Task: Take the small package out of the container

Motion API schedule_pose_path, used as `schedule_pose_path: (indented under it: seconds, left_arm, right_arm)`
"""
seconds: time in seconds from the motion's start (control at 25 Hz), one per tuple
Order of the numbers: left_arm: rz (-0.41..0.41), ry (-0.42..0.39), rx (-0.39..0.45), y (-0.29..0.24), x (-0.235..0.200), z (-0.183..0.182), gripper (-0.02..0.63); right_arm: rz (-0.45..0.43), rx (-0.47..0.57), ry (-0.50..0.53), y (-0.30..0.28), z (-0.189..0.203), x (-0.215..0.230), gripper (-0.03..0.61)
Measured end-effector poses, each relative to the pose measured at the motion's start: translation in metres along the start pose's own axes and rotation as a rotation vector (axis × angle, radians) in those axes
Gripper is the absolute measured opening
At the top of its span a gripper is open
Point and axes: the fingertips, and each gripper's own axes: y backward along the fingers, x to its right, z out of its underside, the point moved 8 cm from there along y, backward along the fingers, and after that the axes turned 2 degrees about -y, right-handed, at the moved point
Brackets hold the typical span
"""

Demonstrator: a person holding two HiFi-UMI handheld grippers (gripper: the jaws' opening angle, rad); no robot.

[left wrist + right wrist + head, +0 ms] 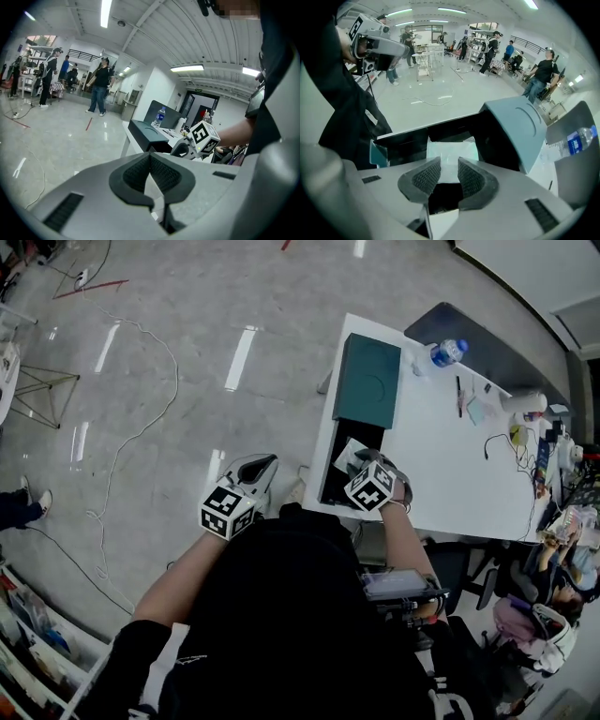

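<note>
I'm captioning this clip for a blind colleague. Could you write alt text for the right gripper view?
The right gripper, jaws slightly apart, points down into an open dark container at a pale small package lying inside. The teal lid lies beside the container at right, and people stand in the hall behind.
</note>
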Motion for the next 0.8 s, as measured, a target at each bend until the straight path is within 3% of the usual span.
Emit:
schedule_pose_path:
  seconds: [0.8]
  left_arm:
    - [0.081,-0.064,-0.011,0.005,0.010,-0.002,0.008]
  right_arm:
    - [0.112,0.101,-0.119,0.037,0.011,-0.015,0.103]
